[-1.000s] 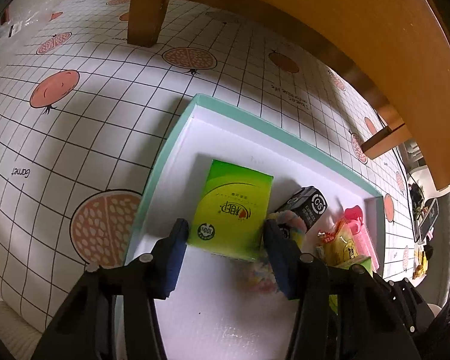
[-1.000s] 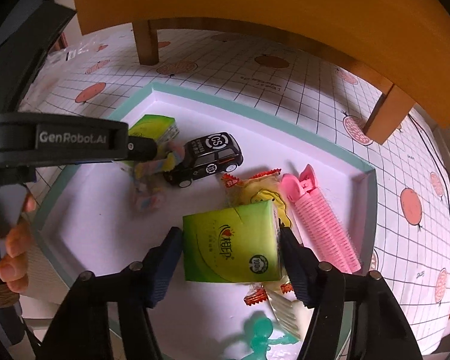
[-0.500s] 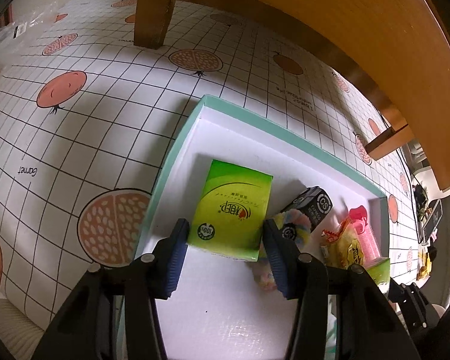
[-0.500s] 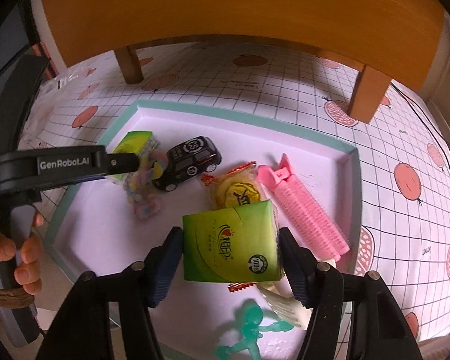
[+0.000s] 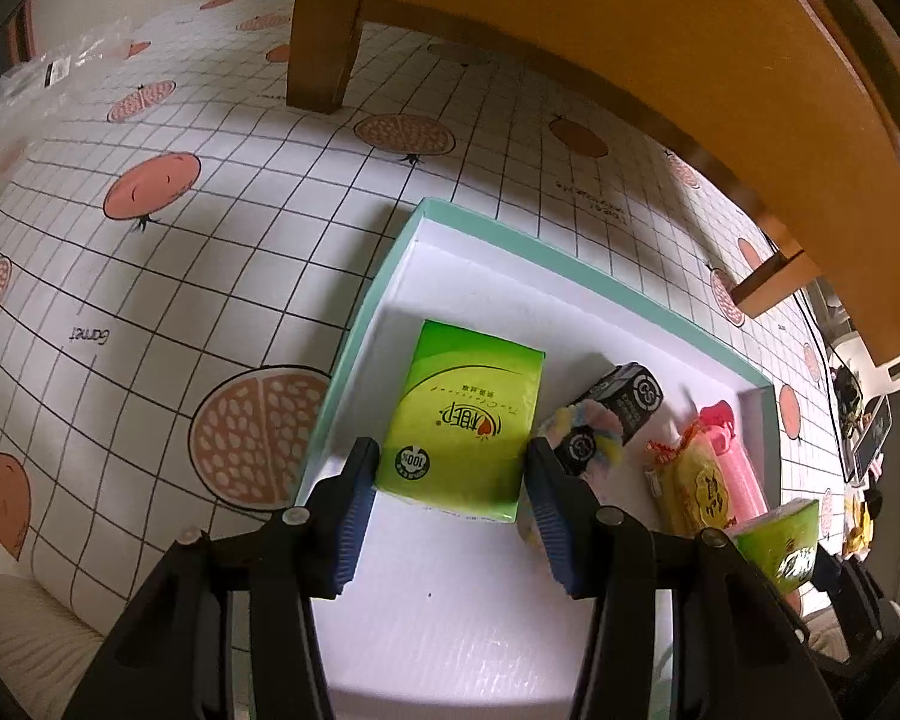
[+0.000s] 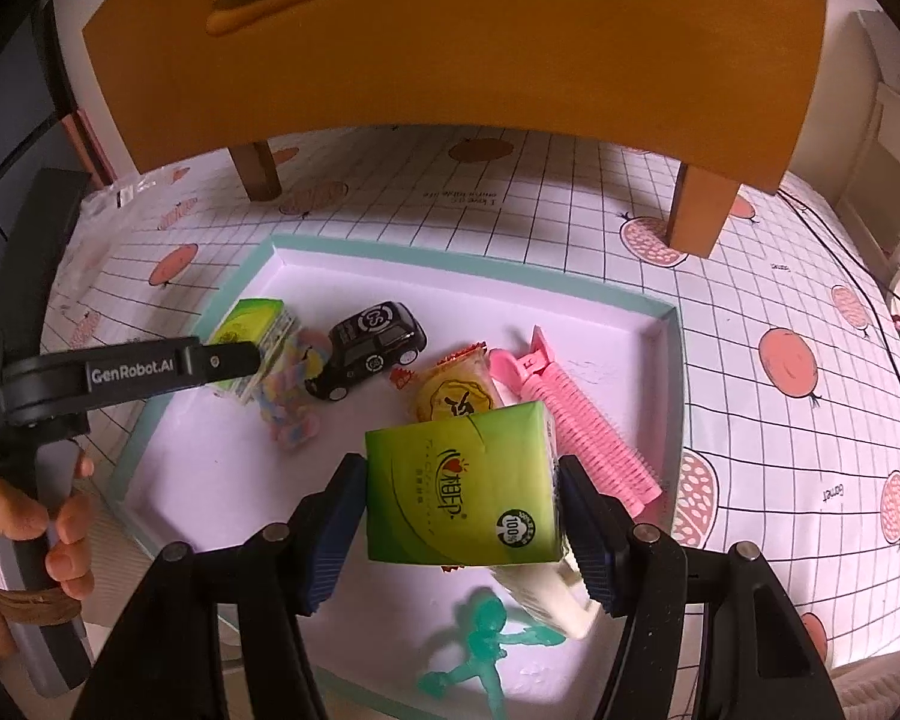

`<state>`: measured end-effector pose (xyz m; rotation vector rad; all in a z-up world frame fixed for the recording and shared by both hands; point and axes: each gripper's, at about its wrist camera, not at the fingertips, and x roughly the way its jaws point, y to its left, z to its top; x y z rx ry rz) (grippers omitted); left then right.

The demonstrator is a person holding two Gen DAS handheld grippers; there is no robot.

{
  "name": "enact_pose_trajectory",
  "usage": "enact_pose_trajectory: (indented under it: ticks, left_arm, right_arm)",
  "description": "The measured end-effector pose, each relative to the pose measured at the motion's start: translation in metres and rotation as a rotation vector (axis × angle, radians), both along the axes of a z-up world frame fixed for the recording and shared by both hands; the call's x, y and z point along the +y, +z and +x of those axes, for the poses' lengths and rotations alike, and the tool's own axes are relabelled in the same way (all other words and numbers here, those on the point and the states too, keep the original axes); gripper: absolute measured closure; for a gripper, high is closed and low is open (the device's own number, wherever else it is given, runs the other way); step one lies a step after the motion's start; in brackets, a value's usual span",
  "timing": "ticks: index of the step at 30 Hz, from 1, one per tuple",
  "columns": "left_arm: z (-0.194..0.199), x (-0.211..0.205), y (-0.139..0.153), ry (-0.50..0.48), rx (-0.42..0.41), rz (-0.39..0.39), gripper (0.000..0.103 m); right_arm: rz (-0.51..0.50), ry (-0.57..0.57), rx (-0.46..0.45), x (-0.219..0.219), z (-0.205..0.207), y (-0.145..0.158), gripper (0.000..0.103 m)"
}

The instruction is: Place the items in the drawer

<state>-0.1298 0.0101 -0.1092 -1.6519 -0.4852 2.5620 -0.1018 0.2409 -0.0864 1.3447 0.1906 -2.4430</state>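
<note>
In the left wrist view, the left gripper (image 5: 453,471) is holding a green tissue pack (image 5: 465,417) between its two blue pads (image 5: 357,510). The pads are sitting close on both sides of the pack, so the fingers are only as wide as the pack. The pack is sitting in the near left part of the drawer (image 5: 570,261), a white tray with a teal rim. Just beside the pack on the right, a fluffy pastel toy (image 5: 594,429) is lying against a black toy car (image 5: 630,399). Next to those, a yellow snack bag (image 5: 699,489) is lying beside a pink hair roller (image 5: 735,462). The drawer is resting on a checked cloth with fruit pictures (image 5: 210,228), under a wooden stool (image 5: 630,30).

In the right wrist view, the right gripper (image 6: 462,516) is squeezing a second green tissue pack (image 6: 462,492) between its pads and holding it above the drawer (image 6: 669,360). Under it, a pink hair roller (image 6: 582,420) and a yellow snack bag (image 6: 453,390) are lying in the tray. A black toy car (image 6: 369,348) is sitting further left, touching the fluffy toy (image 6: 291,384). A green toy figure (image 6: 486,654) is lying near the front. At the left, a hand (image 6: 12,516) is gripping the other gripper's handle, and that gripper is reaching to the first pack (image 6: 249,321).
</note>
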Motion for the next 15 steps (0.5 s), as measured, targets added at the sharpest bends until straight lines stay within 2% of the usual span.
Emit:
enact_pose_trajectory:
  ticks: [9, 15]
  left_arm:
    - [0.01, 0.002, 0.02, -0.021, 0.048, -0.018, 0.052]
    - [0.026, 0.005, 0.044, -0.043, 0.105, -0.017, 0.052]
  right_arm:
    - [-0.03, -0.036, 0.041, 0.013, 0.006, 0.018, 0.037]
    - [-0.072, -0.062, 0.079, 0.022, 0.01, 0.039, 0.037]
